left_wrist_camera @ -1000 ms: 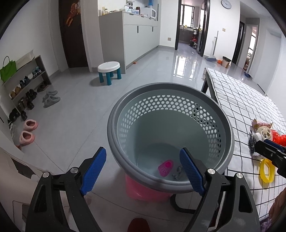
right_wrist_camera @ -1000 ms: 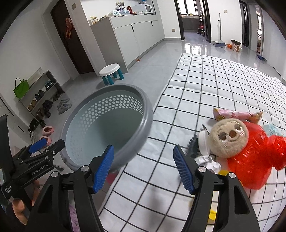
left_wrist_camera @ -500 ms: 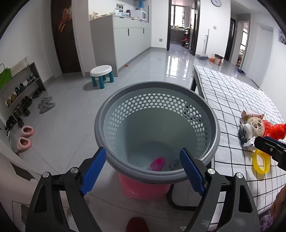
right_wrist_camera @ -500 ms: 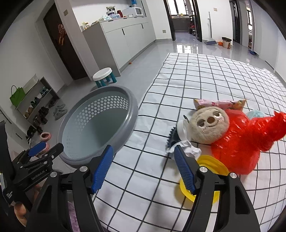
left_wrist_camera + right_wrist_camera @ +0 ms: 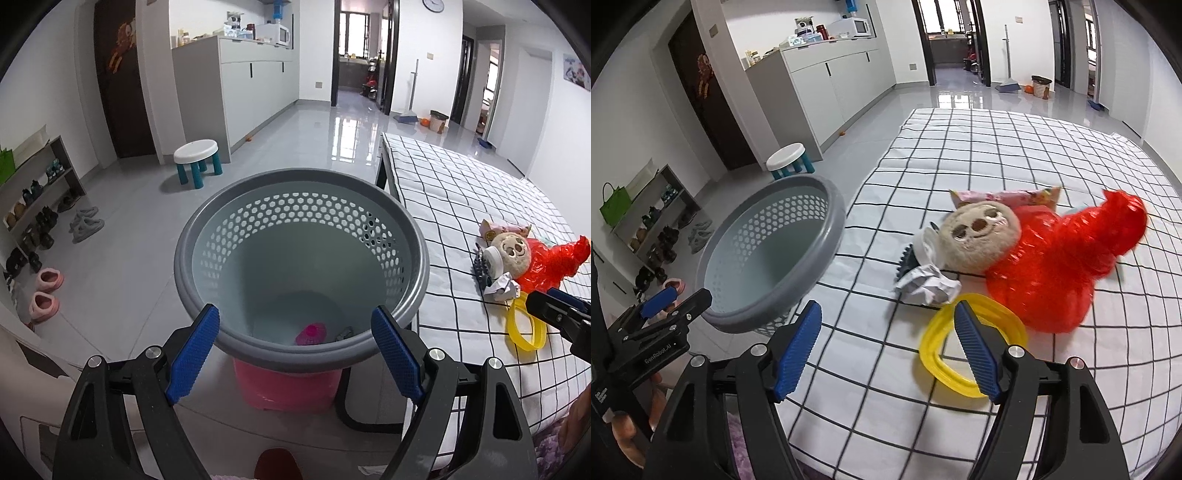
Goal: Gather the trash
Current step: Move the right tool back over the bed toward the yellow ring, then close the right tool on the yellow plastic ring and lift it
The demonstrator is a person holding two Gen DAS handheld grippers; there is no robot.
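Observation:
A grey perforated basket (image 5: 301, 192) stands on a pink stool beside the checked bed; a pink item (image 5: 311, 333) and a dark item lie inside. It also shows in the right wrist view (image 5: 833, 221). My left gripper (image 5: 293, 352) is open and empty at the basket's near rim. My right gripper (image 5: 888, 349) is open and empty above the bed (image 5: 997, 147), just short of a crumpled white paper (image 5: 929, 284), a yellow ring (image 5: 931, 350), a black comb (image 5: 905, 260), a plush face (image 5: 979, 232), a red plastic bag (image 5: 1060, 266) and a pink wrapper (image 5: 1015, 195).
A small white stool with teal legs (image 5: 196, 159) stands on the grey floor beyond the basket. A shoe rack (image 5: 35, 195) and slippers (image 5: 46, 291) line the left wall. Grey cabinets (image 5: 255, 85) stand at the back.
My right gripper has swung right over the bed towards the pile of things. My left gripper has drawn back a little from the basket, whose rim now sits farther off.

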